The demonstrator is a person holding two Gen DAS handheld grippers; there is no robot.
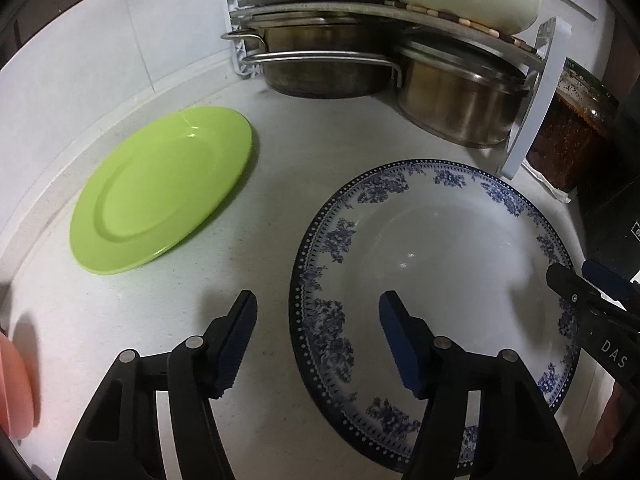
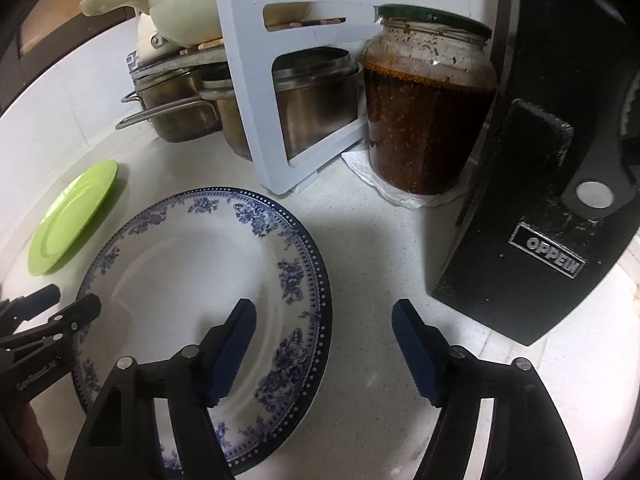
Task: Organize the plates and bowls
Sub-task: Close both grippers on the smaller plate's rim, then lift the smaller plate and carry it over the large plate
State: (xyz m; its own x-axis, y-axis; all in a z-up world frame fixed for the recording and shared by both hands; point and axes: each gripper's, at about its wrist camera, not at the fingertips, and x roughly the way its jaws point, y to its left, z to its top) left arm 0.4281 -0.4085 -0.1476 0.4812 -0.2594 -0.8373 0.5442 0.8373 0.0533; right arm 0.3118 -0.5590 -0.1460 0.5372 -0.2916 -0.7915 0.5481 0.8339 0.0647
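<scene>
- Glass jar (image 2: 428, 108) ahead of my right gripper (image 2: 324, 344): dark red-brown contents nearly to the neck, green lid on.
- Two steel pots (image 1: 456, 104) under the rack (image 2: 260, 92); contents not visible.
- Two plates: blue-patterned plate (image 1: 436, 280) empty, green plate (image 1: 160, 188) empty, ahead-left.
- My left gripper (image 1: 318, 336) and right gripper each straddle the patterned plate's rim, jaws parted, gripping nothing.

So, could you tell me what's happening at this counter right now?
A person is holding a gripper in each hand over a blue-and-white floral plate on the white counter. The left gripper straddles the plate's left rim and the right gripper its right rim; both are open, nothing gripped yet. A green plate lies apart to the left, untouched.
</scene>
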